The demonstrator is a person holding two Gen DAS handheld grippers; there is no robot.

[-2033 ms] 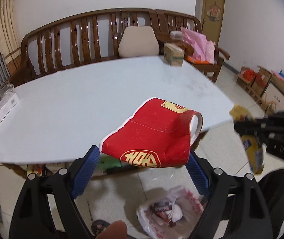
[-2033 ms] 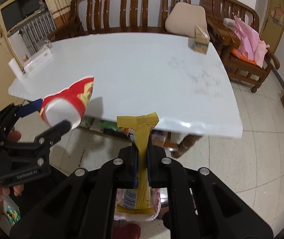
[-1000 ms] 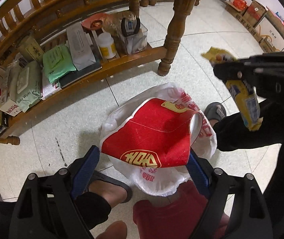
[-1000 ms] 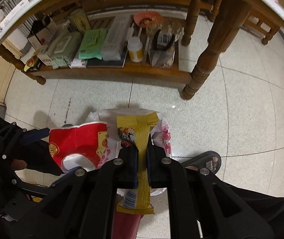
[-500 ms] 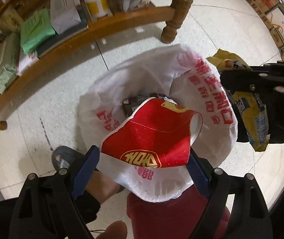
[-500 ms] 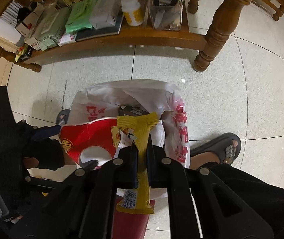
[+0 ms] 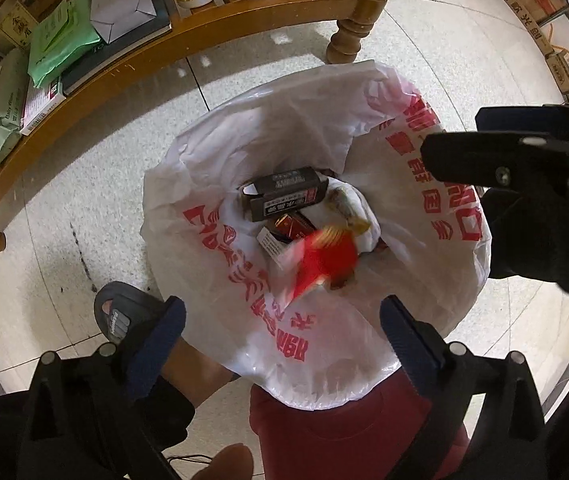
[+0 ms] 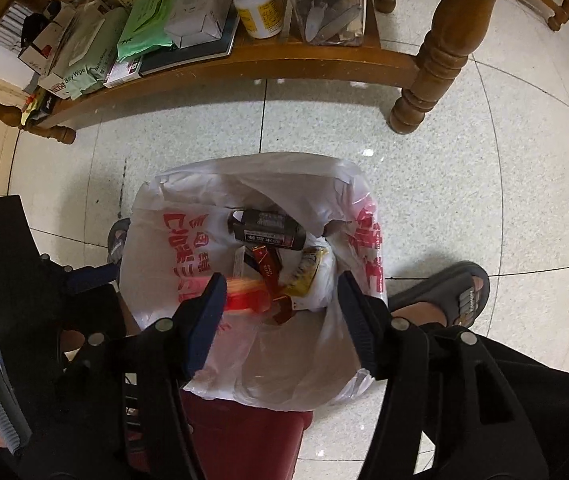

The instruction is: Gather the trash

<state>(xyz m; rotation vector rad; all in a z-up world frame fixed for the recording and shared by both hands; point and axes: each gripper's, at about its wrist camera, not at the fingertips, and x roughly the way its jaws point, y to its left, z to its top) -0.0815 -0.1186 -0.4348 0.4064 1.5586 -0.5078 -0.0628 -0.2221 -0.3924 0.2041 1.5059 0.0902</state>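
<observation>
Left wrist: left claw (image 7: 282, 312) wide, empty | right claw (image 8: 280, 294) wide, empty | 1 bag (image 7: 244, 152) | 1 red cup (image 7: 324, 258) blurred, inside | 1 yellow wrapper (image 8: 304, 276) inside

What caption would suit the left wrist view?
Open left gripper above white trash bag as blurred red paper cup drops in.

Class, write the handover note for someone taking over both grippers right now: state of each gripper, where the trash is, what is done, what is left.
Left gripper: open, holding nothing, above the trash bag.
Right gripper: open, holding nothing, above the same bag.
Red paper cup: blurred, dropping into the bag's opening.
Yellow wrapper: lying inside the bag, beside a dark carton and a red box.
Done: both pieces released into the bag, which lines a red bin on the floor.
Left: these views show only the floor and the shelf under the table, so check the tabletop for more trash.
</observation>
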